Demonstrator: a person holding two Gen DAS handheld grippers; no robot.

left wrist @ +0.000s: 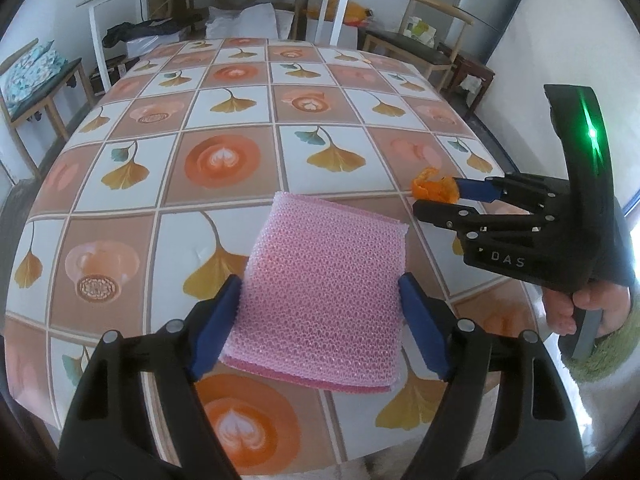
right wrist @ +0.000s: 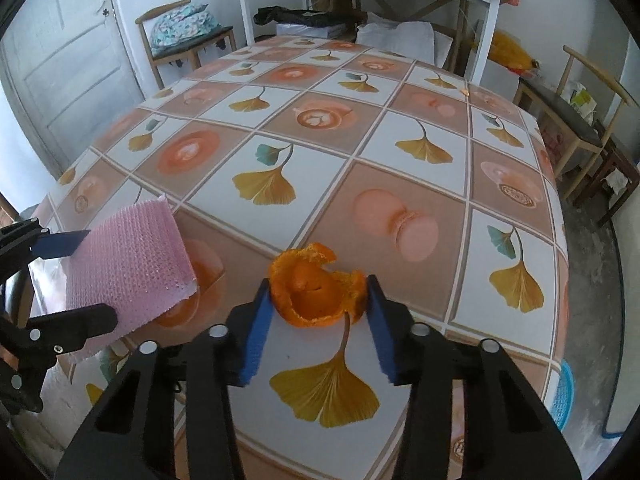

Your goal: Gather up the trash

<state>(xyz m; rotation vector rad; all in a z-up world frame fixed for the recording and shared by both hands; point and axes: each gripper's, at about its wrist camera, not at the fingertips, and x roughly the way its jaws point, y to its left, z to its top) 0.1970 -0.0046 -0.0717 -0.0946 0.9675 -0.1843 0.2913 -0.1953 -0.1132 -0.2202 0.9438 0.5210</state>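
The left tongs grasp a pink sponge: both blue pads press on its two side edges. In the right wrist view the sponge is tilted, with its far edge raised above the tabletop; whether its near edge touches the cloth I cannot tell.

The right tongs are closed around an orange peel. The peel sits between the two blue pads, and each pad touches one side of it. It is a curled, cup-shaped piece with a torn rim, and it lies at the near part of the tabletop, on a white square with a yellow ginkgo leaf print. In the left wrist view the peel shows at the tip of the right tongs, to the right of the sponge and a little apart from it.

A person's hand holds the handle of the right tongs, with a green fuzzy sleeve below it. The tabletop has a checked cloth with leaves and coffee cups.
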